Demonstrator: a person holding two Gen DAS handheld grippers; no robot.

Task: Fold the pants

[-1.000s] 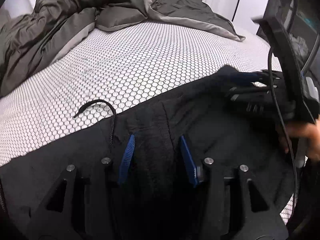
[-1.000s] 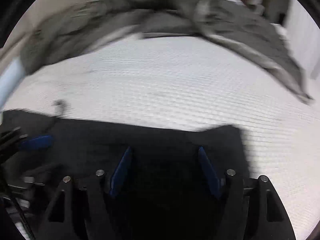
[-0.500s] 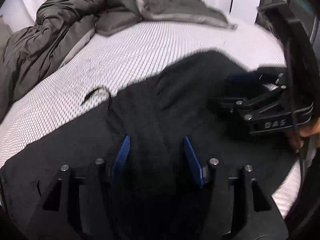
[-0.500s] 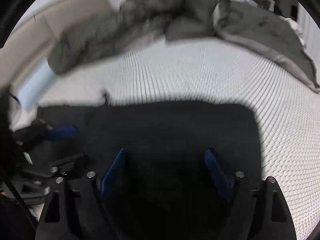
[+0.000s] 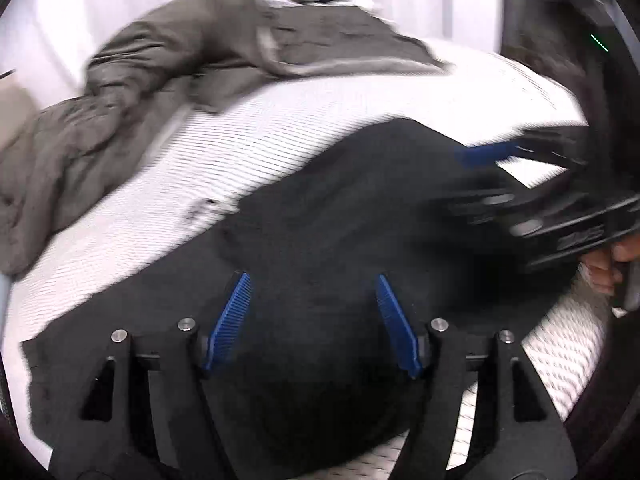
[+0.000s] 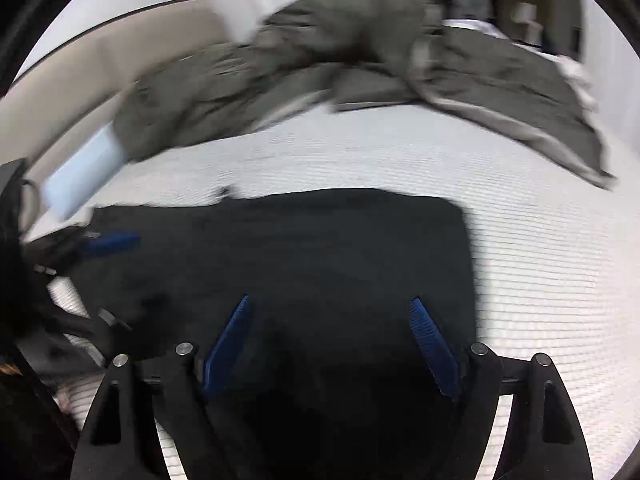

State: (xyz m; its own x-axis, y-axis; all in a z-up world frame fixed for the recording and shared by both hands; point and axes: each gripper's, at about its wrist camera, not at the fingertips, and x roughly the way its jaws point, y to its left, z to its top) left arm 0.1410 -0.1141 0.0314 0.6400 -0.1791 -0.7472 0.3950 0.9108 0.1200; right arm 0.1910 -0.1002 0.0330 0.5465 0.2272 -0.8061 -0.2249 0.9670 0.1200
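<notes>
Both tools point(image 5: 314, 312) point(image 6: 330, 340) hover open above folded pants point(image 6: 280, 256).

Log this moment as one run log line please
task: fold pants | pants: folded, flat on bed | left claw: opening, empty | right claw: open, empty

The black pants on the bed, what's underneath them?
The black pants lie on a white textured mattress cover, which shows around their edges. The cloth hides whatever is directly beneath them, including any folded layers.
</notes>
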